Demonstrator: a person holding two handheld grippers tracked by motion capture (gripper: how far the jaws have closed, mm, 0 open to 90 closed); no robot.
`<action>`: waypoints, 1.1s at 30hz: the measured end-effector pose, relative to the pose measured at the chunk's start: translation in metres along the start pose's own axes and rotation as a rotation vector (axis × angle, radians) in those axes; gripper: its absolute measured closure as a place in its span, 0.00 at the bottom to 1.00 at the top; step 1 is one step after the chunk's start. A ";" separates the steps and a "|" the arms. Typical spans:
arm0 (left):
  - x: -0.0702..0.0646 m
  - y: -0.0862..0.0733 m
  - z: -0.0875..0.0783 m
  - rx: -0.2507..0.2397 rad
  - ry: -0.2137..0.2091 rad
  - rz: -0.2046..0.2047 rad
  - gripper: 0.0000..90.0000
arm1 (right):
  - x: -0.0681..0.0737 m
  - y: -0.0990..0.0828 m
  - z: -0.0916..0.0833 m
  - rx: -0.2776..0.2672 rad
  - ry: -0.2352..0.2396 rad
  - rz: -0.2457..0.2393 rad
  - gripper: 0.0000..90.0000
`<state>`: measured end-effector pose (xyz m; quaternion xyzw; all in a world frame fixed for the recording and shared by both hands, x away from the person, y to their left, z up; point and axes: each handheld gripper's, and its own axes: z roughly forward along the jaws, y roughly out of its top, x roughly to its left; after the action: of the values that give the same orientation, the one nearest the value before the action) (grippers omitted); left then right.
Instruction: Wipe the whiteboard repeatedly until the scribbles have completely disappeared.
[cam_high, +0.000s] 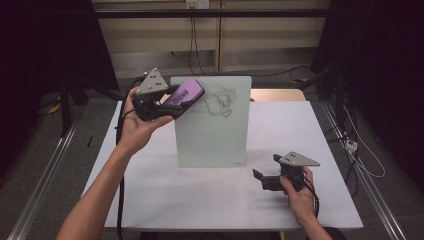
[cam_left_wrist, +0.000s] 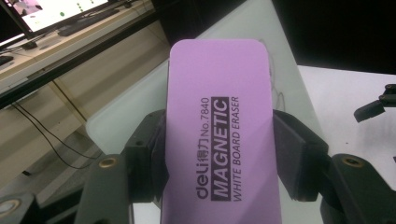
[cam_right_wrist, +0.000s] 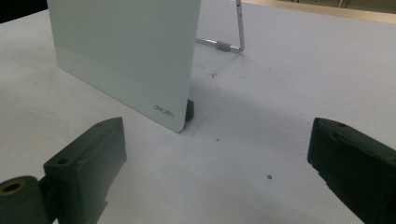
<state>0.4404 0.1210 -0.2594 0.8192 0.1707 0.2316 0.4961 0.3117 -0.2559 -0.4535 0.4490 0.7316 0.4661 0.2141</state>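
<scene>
Holding purple eraser (cam_left_wrist: 219, 135) clamped in left gripper (cam_high: 167, 102), raised at top left corner of standing whiteboard (cam_high: 212, 135); scribble (cam_high: 220, 100) not yet wiped, judged the remaining work; right gripper (cam_high: 267, 175) resting wide open, empty, on table (cam_high: 200, 200).

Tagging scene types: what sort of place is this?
Probably a lab recording rig. A white table stands between metal rails and black curtains, cables trail on the floor, and a monitor sits on a side bench.
</scene>
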 end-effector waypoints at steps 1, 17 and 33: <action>0.001 0.001 0.001 -0.001 0.001 -0.002 0.46 | 0.000 0.000 0.000 -0.002 0.000 0.002 0.05; 0.005 0.001 0.009 0.015 0.000 0.026 0.46 | 0.000 0.000 0.000 0.000 0.003 0.004 0.05; 0.000 -0.003 0.015 0.038 0.001 0.057 0.46 | 0.001 0.000 0.000 0.001 0.005 0.006 0.05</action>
<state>0.4482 0.1114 -0.2679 0.8329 0.1521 0.2427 0.4735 0.3115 -0.2550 -0.4536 0.4503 0.7310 0.4674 0.2106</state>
